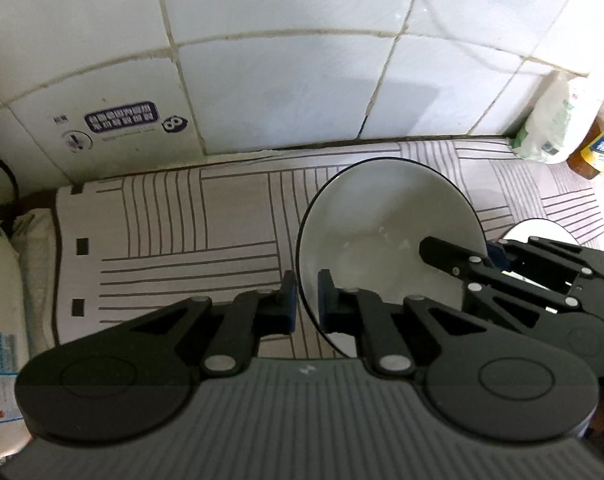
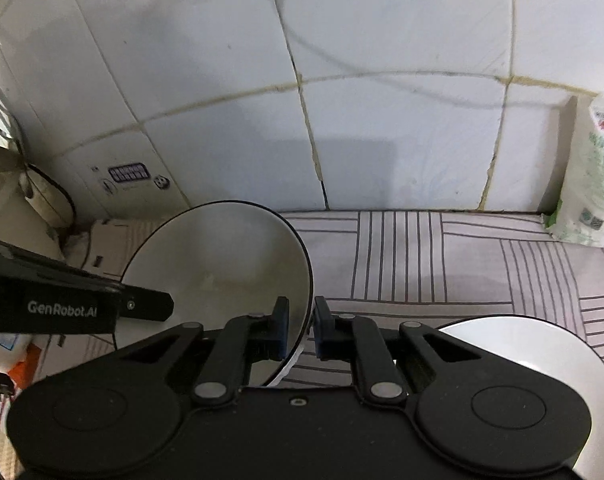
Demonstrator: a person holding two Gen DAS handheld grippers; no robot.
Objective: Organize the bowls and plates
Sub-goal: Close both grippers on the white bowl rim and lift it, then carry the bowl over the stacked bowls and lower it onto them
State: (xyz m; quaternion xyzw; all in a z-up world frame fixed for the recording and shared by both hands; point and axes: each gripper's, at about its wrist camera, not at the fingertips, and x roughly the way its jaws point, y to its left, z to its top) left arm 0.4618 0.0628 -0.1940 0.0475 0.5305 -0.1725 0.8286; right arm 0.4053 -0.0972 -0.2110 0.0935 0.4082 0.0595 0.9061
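- The tiled wall (image 1: 282,60) is standing behind everything, and the striped mat (image 1: 182,220) is covering the counter below it — this is where the dishes are being sorted.
- A white plate (image 2: 542,344) is lying flat on the mat at the right, partly hidden under the right gripper's body; it looks like the likeliest place to stack or set things beside, though that is a judgement.
- The black-rimmed bowl (image 1: 382,232) is being held between the two tools, tipped up on edge so its open face is turning toward the cameras. Its lower rim is hidden behind the gripper bodies, so whether it is touching the mat cannot be told.
- The left gripper (image 1: 307,300) is pinching the bowl's left rim, one blue pad outside the wall and one inside, jaws closed down onto the thin edge.
- The right gripper (image 2: 302,330) is clamping the opposite rim in the same way, with its jaws drawn in on the edge.
- The relation the coming move is turning on: the bowl is lying directly ahead of both grippers, between them, with the line across its rim running from one grip to the other. Neither hand is nearer — each is already on the rim.
- The plate is sitting just right of the bowl, on the right hand's side, so a shift that way would probably be led by that hand.
- A white plastic packet (image 2: 594,176) is leaning against the wall at far right, well apart from the bowl.
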